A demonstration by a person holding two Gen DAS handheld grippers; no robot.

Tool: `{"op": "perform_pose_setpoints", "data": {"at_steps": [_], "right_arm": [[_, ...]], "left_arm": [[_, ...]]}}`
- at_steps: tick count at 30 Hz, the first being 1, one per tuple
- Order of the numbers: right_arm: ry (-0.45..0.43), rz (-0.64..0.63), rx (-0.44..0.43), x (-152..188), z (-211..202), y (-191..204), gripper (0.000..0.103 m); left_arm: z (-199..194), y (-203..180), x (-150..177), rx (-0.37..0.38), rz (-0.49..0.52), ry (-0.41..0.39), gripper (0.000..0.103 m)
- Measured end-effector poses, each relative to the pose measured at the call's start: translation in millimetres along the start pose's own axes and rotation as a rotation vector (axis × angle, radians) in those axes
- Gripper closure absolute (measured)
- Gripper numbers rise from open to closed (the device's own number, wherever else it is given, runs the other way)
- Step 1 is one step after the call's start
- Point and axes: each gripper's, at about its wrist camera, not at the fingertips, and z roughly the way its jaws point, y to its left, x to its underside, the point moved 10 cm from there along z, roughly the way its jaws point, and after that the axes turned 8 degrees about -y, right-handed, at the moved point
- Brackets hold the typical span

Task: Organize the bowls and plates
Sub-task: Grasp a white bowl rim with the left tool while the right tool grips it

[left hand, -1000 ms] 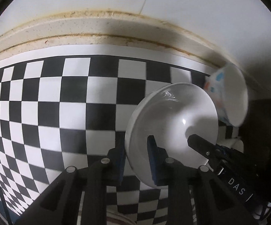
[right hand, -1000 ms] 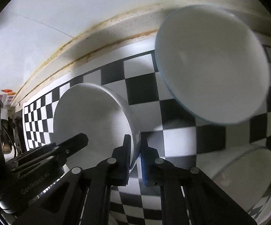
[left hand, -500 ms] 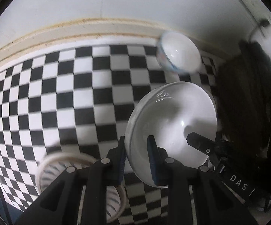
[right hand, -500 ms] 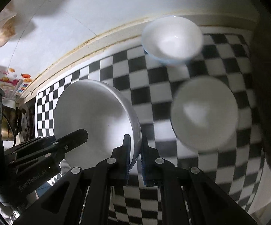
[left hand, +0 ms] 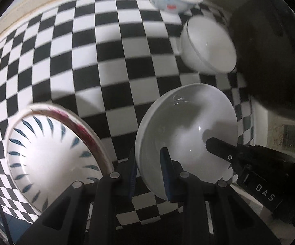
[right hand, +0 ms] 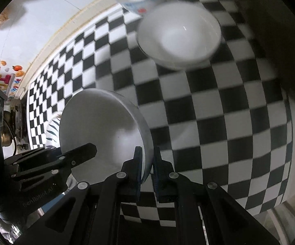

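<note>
Midway, evidently: white bowl (left hand: 186, 128) aloft over the checkered bench (left hand: 86, 61), pinched at opposite rims by left claw (left hand: 149, 163) and right claw (right hand: 147, 163), patterned bowl (left hand: 51, 159) at eight o'clock, two bowls unstacked near one.

Dim, uneven light with glare spots on the white bowl (left hand: 188, 138) held ahead of the left tool (left hand: 149, 175). Fisheye bends the checkered surface (left hand: 106, 65); dark vignette rims both views; the far bowl (right hand: 179, 34) is motion-blurred.

checkered cloth (left hand: 110, 47), fruit stickers (right hand: 8, 77) on wall
</note>
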Motion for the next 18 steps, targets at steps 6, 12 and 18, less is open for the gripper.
{"op": "perform_pose_setpoints", "data": {"at_steps": [6, 12, 18], "right_arm": [[0.031, -0.005, 0.019, 21, 19, -14, 0.092], [0.055, -0.02, 0.025, 32, 30, -17, 0.092], [0.077, -0.028, 0.029, 36, 40, -16, 0.092]], "left_arm": [[23, 0, 13, -0.032, 0.006, 0.04, 0.083], [45, -6, 27, -0.052, 0.007, 0.068, 0.083], [58, -9, 30, -0.064, 0.008, 0.084, 0.083]]}}
